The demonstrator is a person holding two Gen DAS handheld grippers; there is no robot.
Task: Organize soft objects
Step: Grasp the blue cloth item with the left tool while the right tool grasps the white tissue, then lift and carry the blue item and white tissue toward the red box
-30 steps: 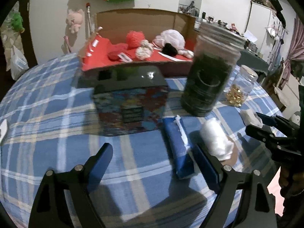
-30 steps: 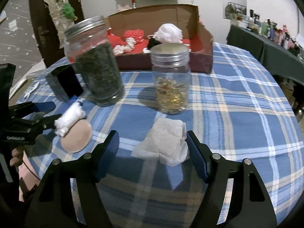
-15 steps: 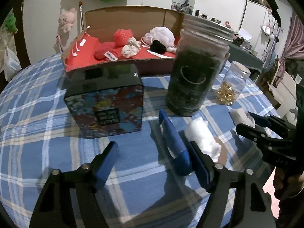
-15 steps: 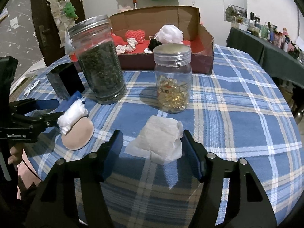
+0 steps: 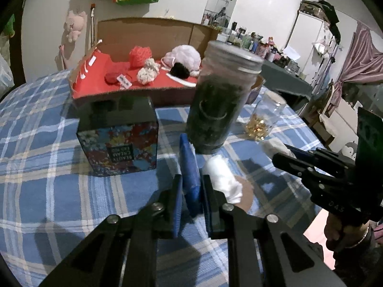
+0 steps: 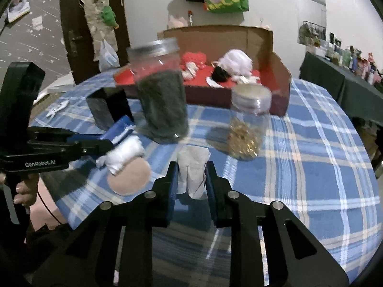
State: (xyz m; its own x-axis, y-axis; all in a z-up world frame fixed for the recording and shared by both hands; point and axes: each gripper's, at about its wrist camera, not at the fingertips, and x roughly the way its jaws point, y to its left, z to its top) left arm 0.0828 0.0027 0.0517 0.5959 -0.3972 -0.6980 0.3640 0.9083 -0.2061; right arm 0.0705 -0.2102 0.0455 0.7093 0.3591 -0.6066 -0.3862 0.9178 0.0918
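Blue pouch (image 5: 189, 167), long, soft and fabric-like, pinched between the just-closed jaws of the left gripper (image 5: 191, 186), lying on the plaid tablecloth (image 5: 47, 191) beside a white wad (image 5: 222, 179). Crumpled white tissue (image 6: 192, 169) squeezed in the right gripper (image 6: 191, 174), likewise just closed (papery, creased). Tan round pad (image 6: 130, 177) plain in the right view, mostly hidden in the left; printed tin (image 5: 119, 141) pattern legible only from the left.

A blue-plaid-clothed table (image 6: 311, 148) carries a cardboard box (image 6: 275, 71), two jars (image 6: 162, 95), a tin (image 5: 119, 141).
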